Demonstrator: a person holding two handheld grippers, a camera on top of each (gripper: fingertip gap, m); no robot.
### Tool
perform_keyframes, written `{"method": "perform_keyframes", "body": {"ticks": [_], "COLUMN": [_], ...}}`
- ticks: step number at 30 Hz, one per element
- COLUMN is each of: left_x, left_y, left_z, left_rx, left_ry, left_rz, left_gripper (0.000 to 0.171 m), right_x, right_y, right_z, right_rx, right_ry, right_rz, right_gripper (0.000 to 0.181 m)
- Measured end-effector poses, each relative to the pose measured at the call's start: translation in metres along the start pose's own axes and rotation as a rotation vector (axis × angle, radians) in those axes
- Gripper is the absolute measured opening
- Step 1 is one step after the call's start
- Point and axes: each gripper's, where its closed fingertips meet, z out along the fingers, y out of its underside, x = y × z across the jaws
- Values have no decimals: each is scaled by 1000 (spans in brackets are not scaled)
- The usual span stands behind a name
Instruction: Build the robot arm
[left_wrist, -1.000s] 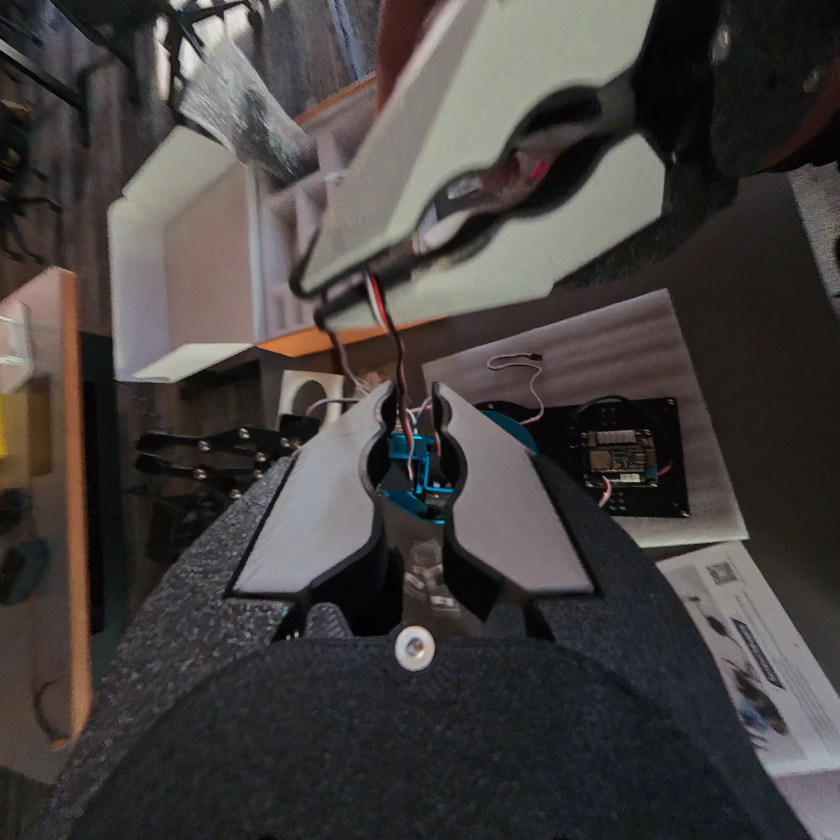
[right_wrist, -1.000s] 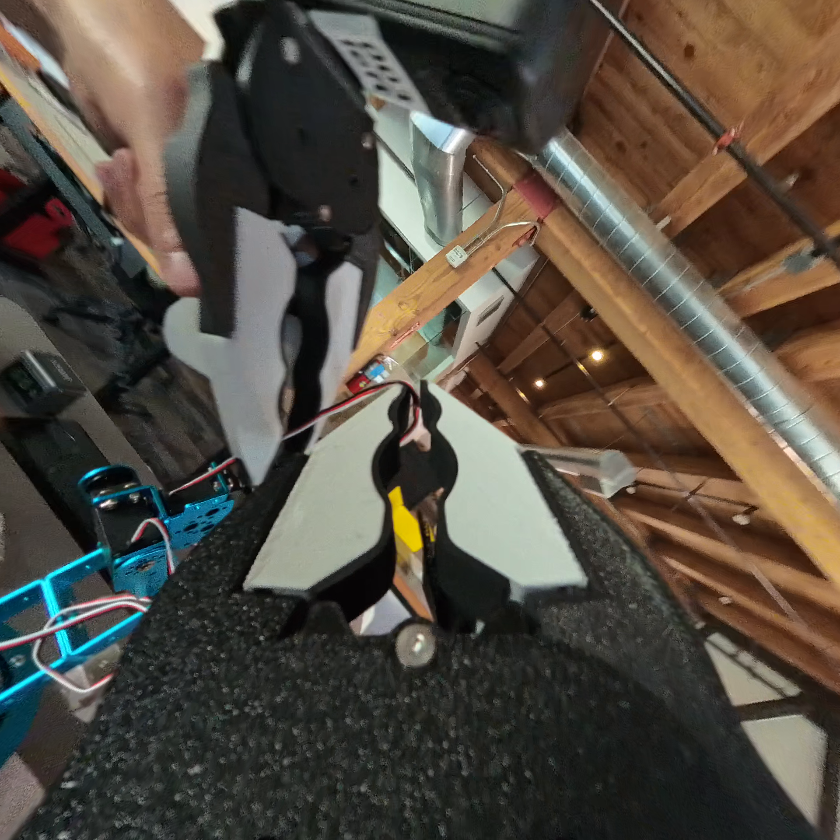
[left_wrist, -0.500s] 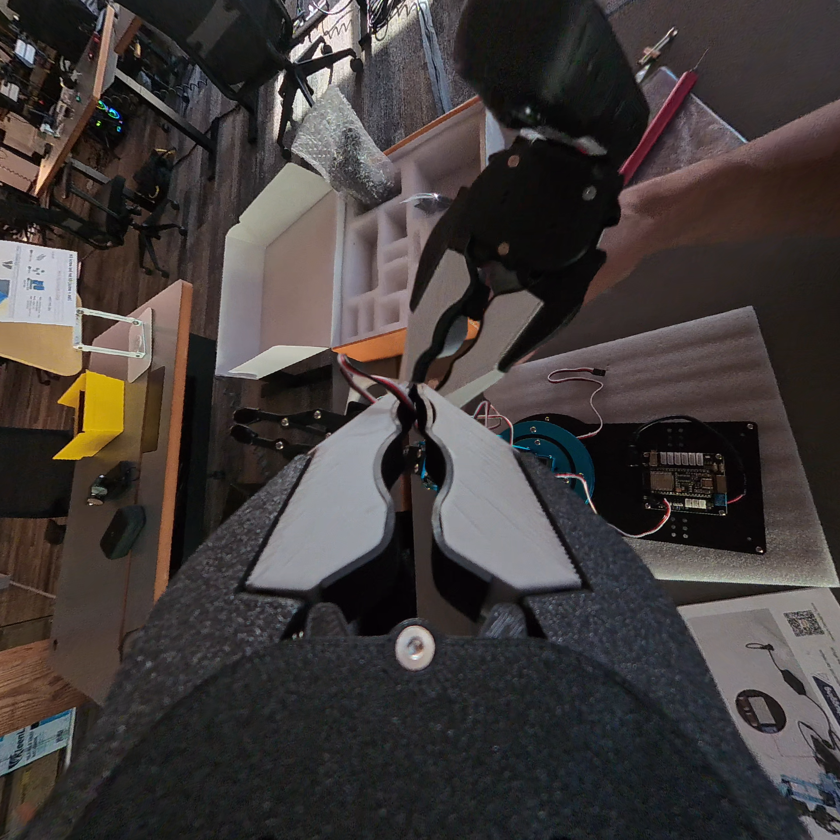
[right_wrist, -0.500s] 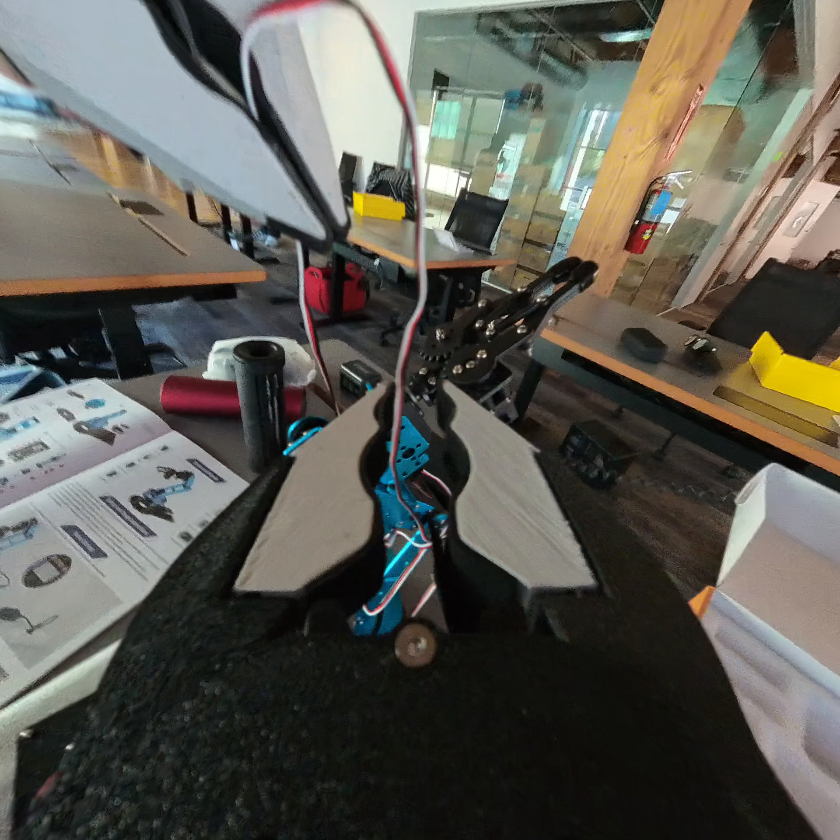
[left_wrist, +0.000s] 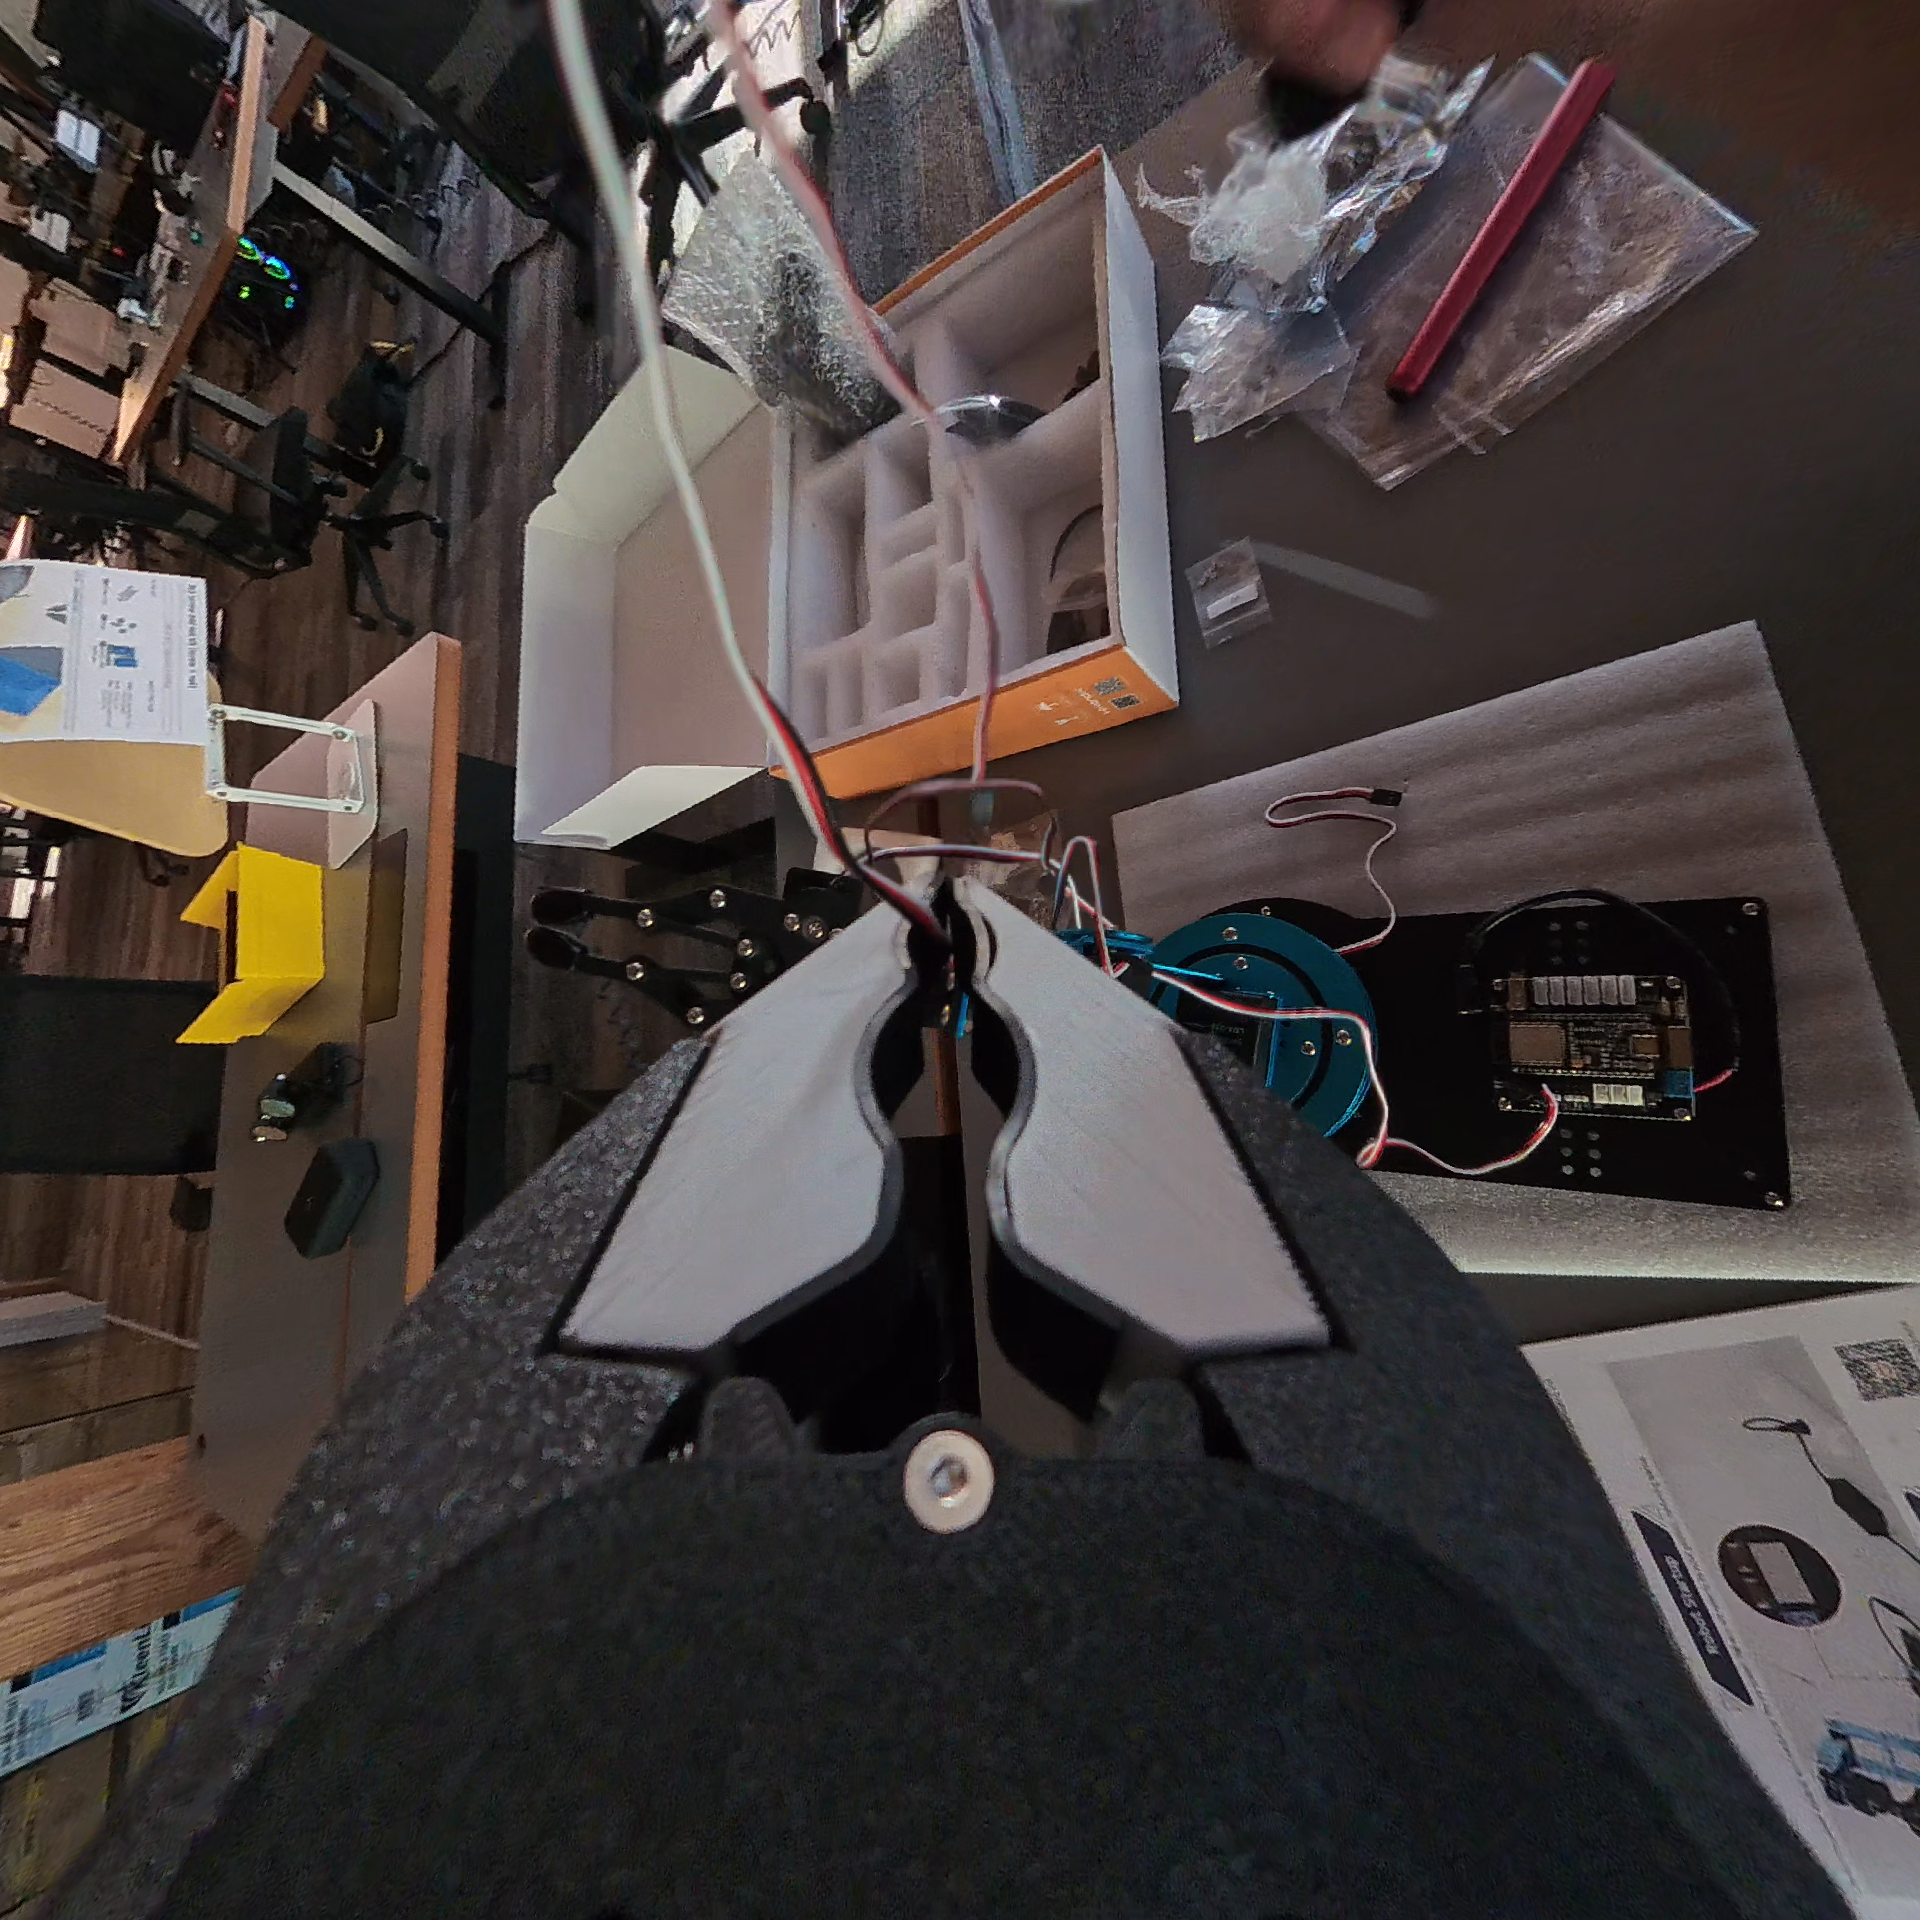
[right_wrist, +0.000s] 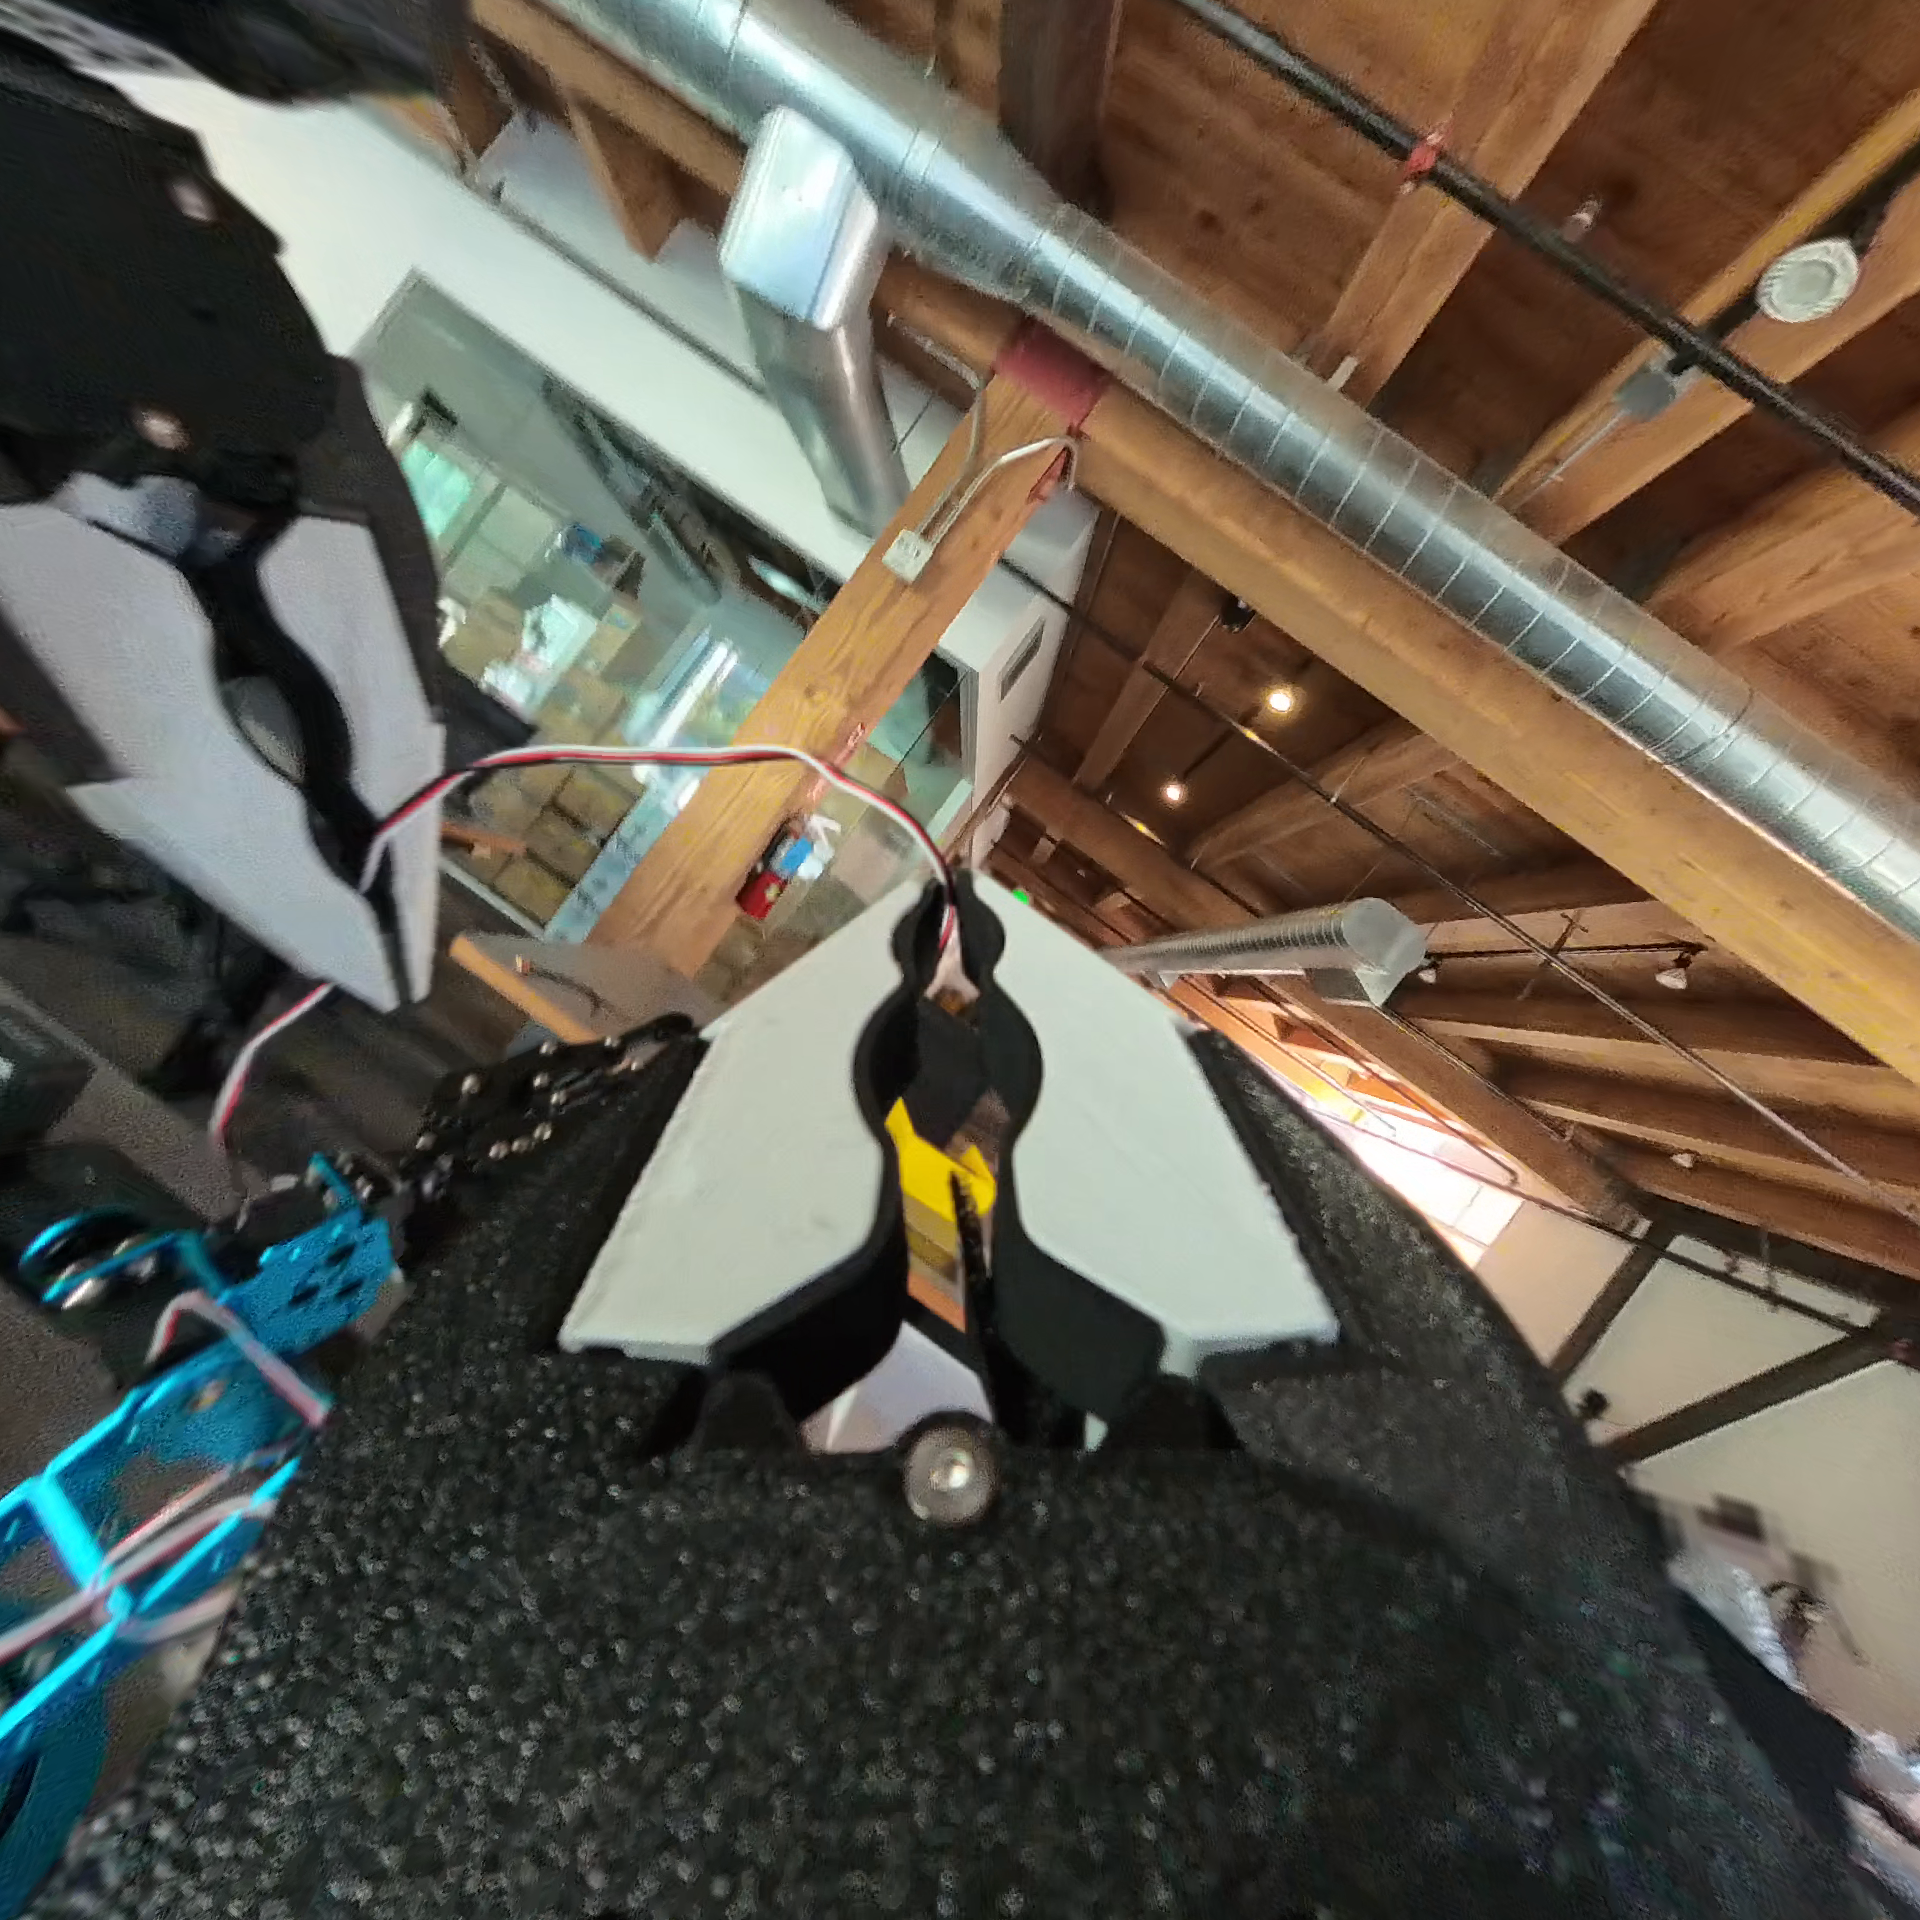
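My left gripper is shut on a red, white and black servo wire, pinched at the fingertips. The wire runs up and out of the top of the left wrist view. My right gripper is shut on the same wire, which arcs left to the left gripper. Below the left gripper lie a blue turntable, a black baseplate with a circuit board, and a black claw. A blue arm bracket sits at the lower left of the right wrist view.
A white and orange box with a foam insert stands behind. The baseplate rests on a grey foam sheet. Plastic bags and a red rod lie at the far right. A printed sheet lies near right. The right wrist view faces ceiling beams. The left gripper's tips are roughly 12 centimetres from the right gripper's. The black baseplate lies some 35 centimetres from my left tips, 50 centimetres from my right tips.
The right gripper has lifted out of the left wrist view and tilted from facing the table to facing the ceiling. The wire now stretches longer between the two grippers.
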Motion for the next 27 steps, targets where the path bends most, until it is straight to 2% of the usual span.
{"method": "perform_keyframes", "body": {"ticks": [2,4,7,9,11,13,15,18,22,25,27], "left_x": [0,4,8,14,15,17,15,13,-2,2,6], "left_y": [0,-3,-7,-9,-8,-6,-6,-8,-9,-3,-3], "left_z": [0,0,0,2,5,8,9,19,54,79,78], "left_rx": [4,22,35,34,17,-3,-11,-28,-133,-224,-224], "left_ry": [-14,-11,-22,-17,-59,-102,-158,-172,-141,-37,-13], "left_rz": [1,10,21,44,68,97,129,154,137,70,52], "left_gripper": [0,2,2,2,3,7,7,6,6,25,32], "right_x": [-2,-9,-18,-19,-29,-49,-56,-78,-113,-153,-177], "right_y": [-20,-54,-62,-67,-45,-9,16,66,120,134,132], "right_z": [-20,-48,-72,-85,-90,-101,-118,-142,-151,-155,-164], "right_rx": [-11,67,-20,-23,-157,-327,-397,-576,-706,-716,-684], "right_ry": [-5,-4,8,42,-12,-126,-137,-234,-371,-569,-695], "right_rz": [-59,-112,-210,-281,-265,-179,-121,105,566,1038,1287], "right_gripper": [0,0,0,0,0,0,0,0,0,0,0]}}
